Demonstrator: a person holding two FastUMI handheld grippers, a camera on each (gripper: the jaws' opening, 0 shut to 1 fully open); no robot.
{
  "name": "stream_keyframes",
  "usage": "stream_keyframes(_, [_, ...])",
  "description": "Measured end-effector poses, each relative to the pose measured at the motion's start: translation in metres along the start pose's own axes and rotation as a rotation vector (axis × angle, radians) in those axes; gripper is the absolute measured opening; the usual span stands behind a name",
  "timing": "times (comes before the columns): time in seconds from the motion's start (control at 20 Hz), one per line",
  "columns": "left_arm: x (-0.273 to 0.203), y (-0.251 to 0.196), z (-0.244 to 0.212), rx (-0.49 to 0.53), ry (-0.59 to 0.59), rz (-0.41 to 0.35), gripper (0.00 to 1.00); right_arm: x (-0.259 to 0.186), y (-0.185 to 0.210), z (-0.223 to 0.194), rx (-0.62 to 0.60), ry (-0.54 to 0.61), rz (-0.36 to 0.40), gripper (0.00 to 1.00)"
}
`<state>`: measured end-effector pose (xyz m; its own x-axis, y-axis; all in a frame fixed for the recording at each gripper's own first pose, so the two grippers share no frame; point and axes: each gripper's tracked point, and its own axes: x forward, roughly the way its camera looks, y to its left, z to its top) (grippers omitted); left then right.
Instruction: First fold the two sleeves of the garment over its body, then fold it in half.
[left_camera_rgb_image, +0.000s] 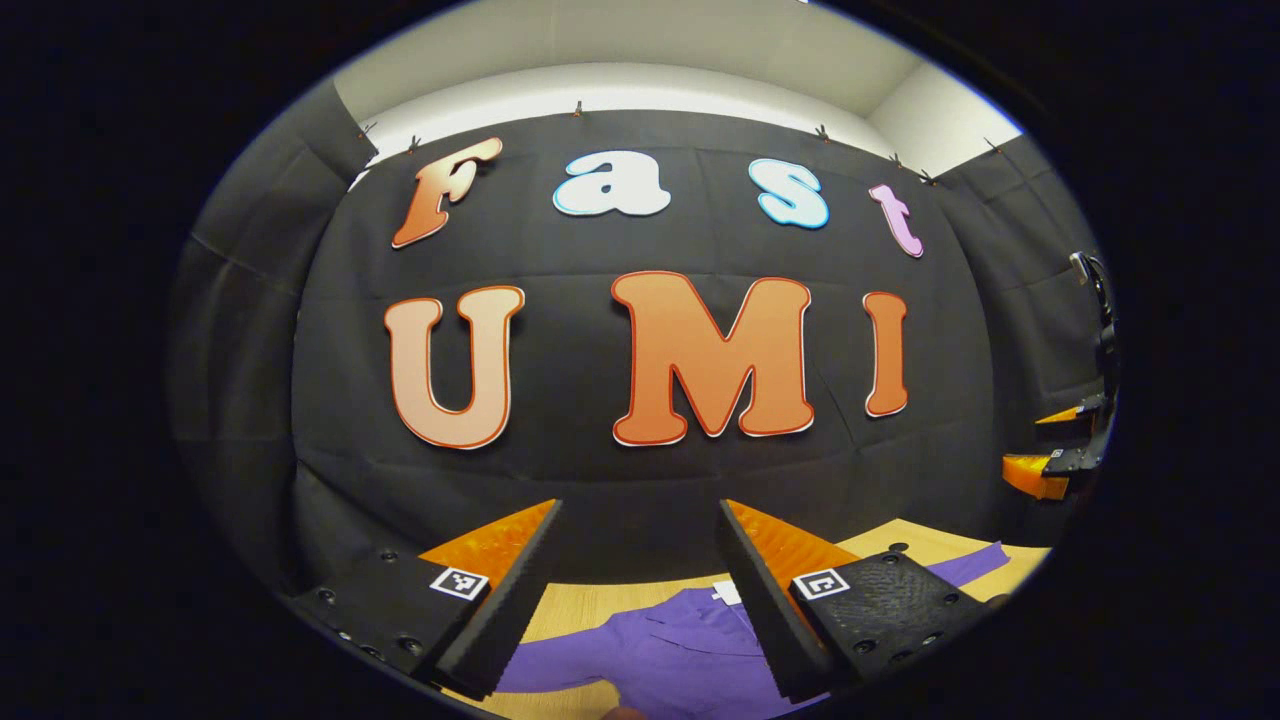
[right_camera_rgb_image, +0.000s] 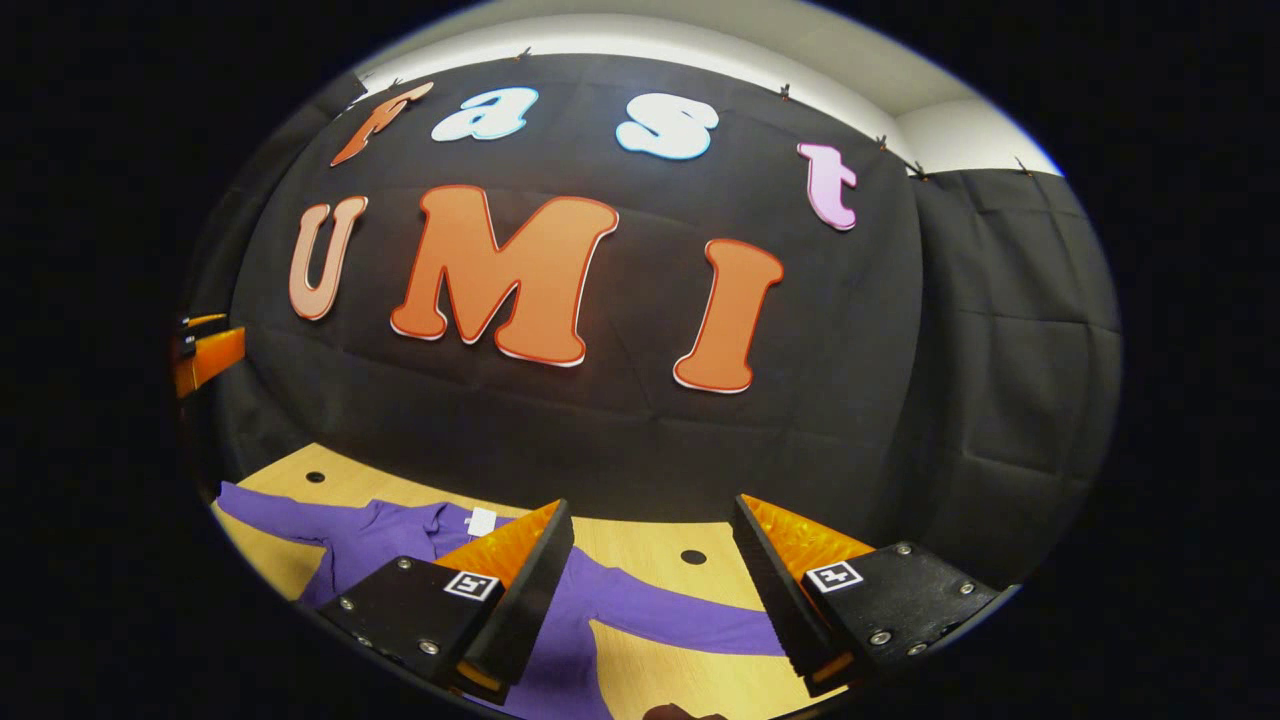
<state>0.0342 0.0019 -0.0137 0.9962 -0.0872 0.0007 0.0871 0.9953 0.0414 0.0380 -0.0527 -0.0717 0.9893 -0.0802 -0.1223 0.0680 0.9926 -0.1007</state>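
Both grippers — left gripper (left_camera_rgb_image: 640, 560), right gripper (right_camera_rgb_image: 650, 560) — are held spread above the purple garment (right_camera_rgb_image: 400, 535), laid flat, sleeves outstretched, on the wooden table (right_camera_rgb_image: 640, 545).

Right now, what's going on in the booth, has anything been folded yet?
Nothing looks folded yet. A purple garment lies spread on the wooden table, one sleeve stretched out sideways between the right gripper's fingers. The left gripper and right gripper are both held above the table, open and holding nothing. The left one faces the garment's collar area.
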Motion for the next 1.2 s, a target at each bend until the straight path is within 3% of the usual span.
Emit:
stream_keyframes(0.3, [0.009,-0.053,-0.009,0.011,0.049,0.064,0.95,0.054,-0.054,-0.082,-0.122,0.164,0.121,0.95])
stream_keyframes(0.65, [0.016,-0.100,-0.017,0.071,0.123,0.092,0.95,0.100,-0.111,-0.185,-0.131,0.419,0.231,0.97])
stream_keyframes(0.9, [0.022,-0.125,-0.020,0.127,0.156,0.069,0.95,0.125,-0.147,-0.247,-0.154,0.590,0.309,0.98])
stream_keyframes(1.2, [0.032,-0.149,-0.027,0.169,0.201,0.024,0.94,0.131,-0.162,-0.314,-0.309,0.826,0.495,0.98])
